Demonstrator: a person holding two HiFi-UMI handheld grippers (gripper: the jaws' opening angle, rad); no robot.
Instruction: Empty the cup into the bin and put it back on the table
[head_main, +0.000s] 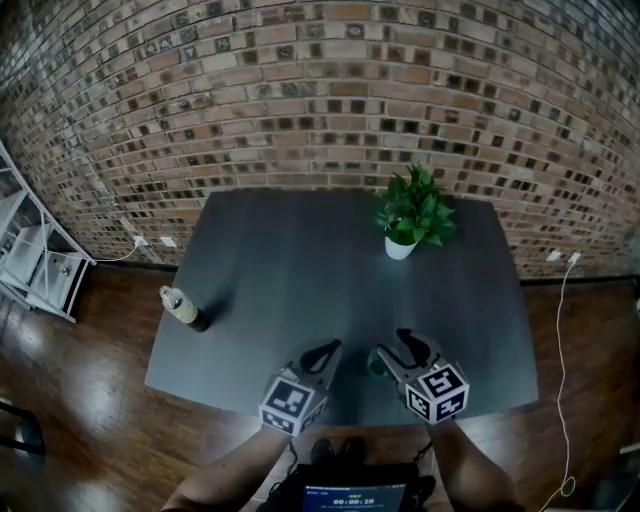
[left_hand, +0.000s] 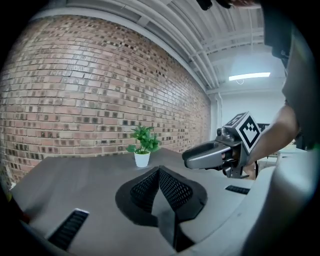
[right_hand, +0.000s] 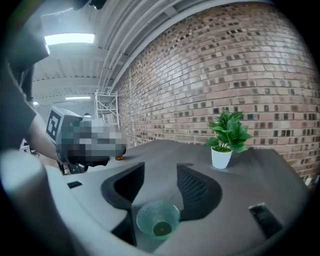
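Observation:
A small translucent green cup (right_hand: 158, 219) stands upright on the dark table (head_main: 290, 270), with a dark spot at its bottom. It sits deep between the jaws of my right gripper (right_hand: 161, 167), which stand apart around it; I see a gap on the right side of the cup. The head view shows the cup (head_main: 377, 367) as a green patch beside the right gripper (head_main: 390, 350), near the table's front edge. My left gripper (left_hand: 159, 171) hovers just to the left (head_main: 322, 352), its jaws closed together and holding nothing.
A potted plant (head_main: 412, 215) in a white pot stands at the table's back right. A bottle (head_main: 183, 307) sits at the left edge. A white shelf (head_main: 30, 250) and a brick wall lie beyond. A cable (head_main: 565, 380) runs over the wooden floor on the right.

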